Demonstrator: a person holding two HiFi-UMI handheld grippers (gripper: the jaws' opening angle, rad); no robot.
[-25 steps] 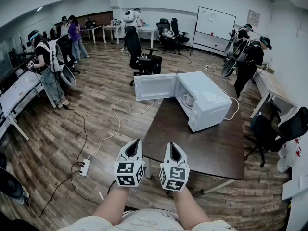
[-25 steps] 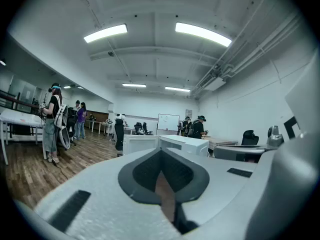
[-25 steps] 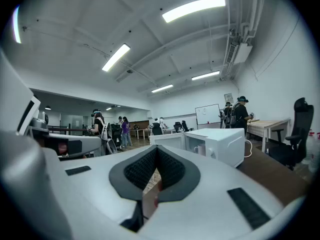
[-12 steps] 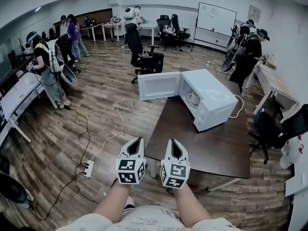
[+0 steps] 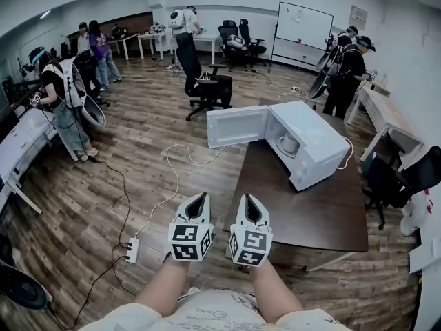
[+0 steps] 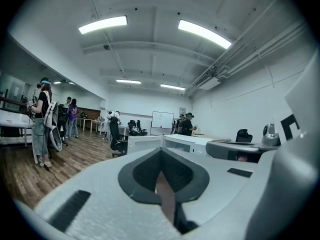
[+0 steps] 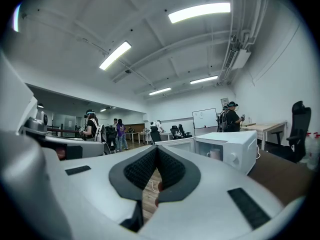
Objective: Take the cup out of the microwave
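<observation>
- We hold the left claw (image 5: 200, 197) and the right claw (image 5: 247, 198) side by side, low and close to our body, both aimed forward toward the bench (image 5: 310, 216).
- In the left gripper view, the left claw's two dark pads meet at the tips. Only a narrow slit farther back shows wooden floor (image 5: 138, 157), and the claw has hold of nothing.
- The right gripper view shows the same of the right claw: its tips are pressed together and it is empty, with floor showing through the slit behind them.
- The white microwave (image 5: 313, 140) stands on the far part of the dark brown bench, and its door (image 5: 238, 125) is swung wide open to our left.
- The cup (image 5: 288, 145), white with a handle, stands upright inside the microwave's open cavity, well apart from both claws.
- In the head view the left claw hangs over the floor, and the right claw sits at the bench's near left corner.
- A white cable (image 5: 171, 178) runs across the floor to a power strip (image 5: 132, 250) at our left.
- Beyond the bench are an office chair (image 5: 207, 81), a whiteboard (image 5: 304, 25) and several people standing about the room.
</observation>
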